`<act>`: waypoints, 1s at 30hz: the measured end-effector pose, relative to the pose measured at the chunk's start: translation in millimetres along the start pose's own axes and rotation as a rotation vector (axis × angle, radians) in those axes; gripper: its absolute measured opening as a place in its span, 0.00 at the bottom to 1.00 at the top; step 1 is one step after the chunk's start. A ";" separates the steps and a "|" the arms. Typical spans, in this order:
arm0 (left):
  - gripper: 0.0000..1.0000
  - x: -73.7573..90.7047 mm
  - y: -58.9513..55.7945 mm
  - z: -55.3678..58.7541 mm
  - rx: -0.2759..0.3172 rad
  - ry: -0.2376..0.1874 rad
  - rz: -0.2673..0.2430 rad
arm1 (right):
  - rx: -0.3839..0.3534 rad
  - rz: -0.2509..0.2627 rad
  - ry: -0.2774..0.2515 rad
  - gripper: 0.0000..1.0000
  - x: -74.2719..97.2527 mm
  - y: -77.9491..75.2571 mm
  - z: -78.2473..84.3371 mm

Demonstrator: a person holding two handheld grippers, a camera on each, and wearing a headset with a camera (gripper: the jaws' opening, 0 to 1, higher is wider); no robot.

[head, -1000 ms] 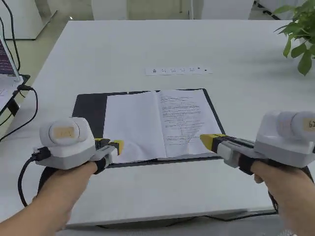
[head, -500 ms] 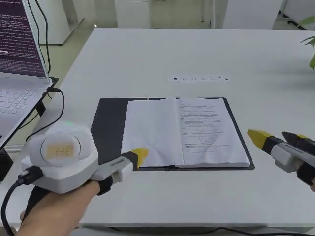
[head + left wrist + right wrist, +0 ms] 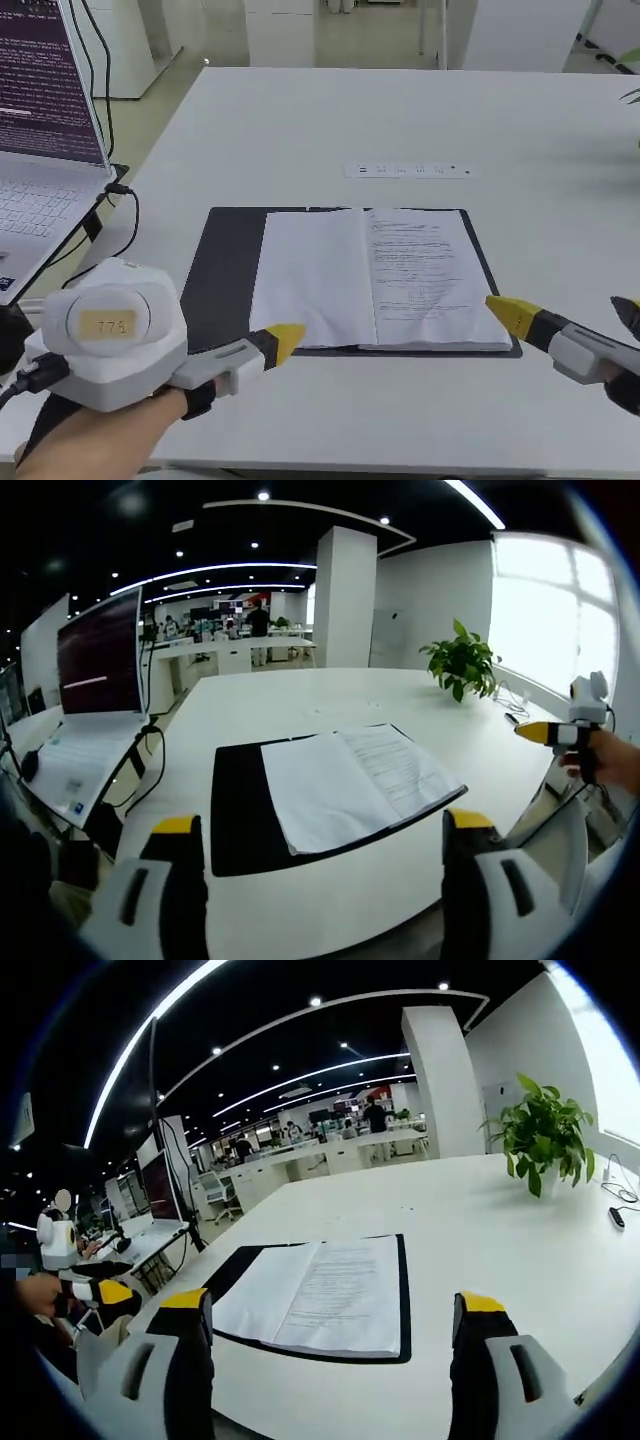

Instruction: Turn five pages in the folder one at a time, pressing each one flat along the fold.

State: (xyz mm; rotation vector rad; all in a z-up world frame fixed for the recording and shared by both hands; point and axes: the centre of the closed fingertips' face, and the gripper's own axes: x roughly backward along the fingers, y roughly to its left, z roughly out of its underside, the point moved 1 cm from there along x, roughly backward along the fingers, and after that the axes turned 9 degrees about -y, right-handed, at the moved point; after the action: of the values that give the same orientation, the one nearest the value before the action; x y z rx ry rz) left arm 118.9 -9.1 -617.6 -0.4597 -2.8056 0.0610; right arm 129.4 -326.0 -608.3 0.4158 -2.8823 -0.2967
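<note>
A black folder (image 3: 232, 270) (image 3: 238, 800) (image 3: 402, 1290) lies open on the white table, a blank page (image 3: 312, 275) on its left and a printed page (image 3: 425, 270) on its right. My left gripper (image 3: 278, 340) hovers just off the folder's near left corner, its yellow-tipped jaws wide apart in the left gripper view (image 3: 318, 825), nothing between them. My right gripper (image 3: 510, 315) floats beside the near right corner. It is open too, with empty jaws in the right gripper view (image 3: 330, 1305).
An open laptop (image 3: 40, 110) with a cable stands at the left table edge. A white power strip (image 3: 405, 171) lies beyond the folder. A potted plant (image 3: 540, 1140) stands at the far right. Bare table (image 3: 330, 110) surrounds the folder.
The head camera has tilted and shifted, bringing the laptop further into view. Both grippers sit lower and further apart, the right one drawn back toward the right edge.
</note>
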 end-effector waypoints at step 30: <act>0.85 -112.1 -108.7 23.2 -0.078 0.064 0.198 | -0.061 -0.021 0.013 0.91 9.5 -24.4 22.9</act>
State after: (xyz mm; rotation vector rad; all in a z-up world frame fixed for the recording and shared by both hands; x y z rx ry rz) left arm 180.2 -147.7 -661.8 -0.7432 -2.6985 -0.0202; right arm 121.3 -348.0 -634.0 0.4362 -2.8491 -0.3827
